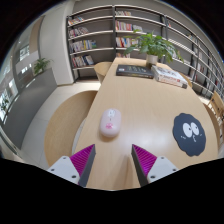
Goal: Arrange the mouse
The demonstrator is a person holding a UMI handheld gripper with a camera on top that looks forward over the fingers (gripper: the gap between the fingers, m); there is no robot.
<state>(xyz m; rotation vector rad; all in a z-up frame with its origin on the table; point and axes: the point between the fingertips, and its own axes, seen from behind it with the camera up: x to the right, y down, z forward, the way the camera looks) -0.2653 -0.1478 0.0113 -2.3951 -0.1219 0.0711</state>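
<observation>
Our fingers (110,160) stand apart, released; the white mouse (109,122) lies ahead, a black mousepad (187,133) right of it on the counter (140,100).

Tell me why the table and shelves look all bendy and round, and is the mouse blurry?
In the gripper view a wide-angle lens bends straight lines, so the table edges and bookshelves curve; the white mouse just ahead of the open gripper is fairly clear with a soft shadow; light from the windows looks bright; far books look fuzzy.
</observation>
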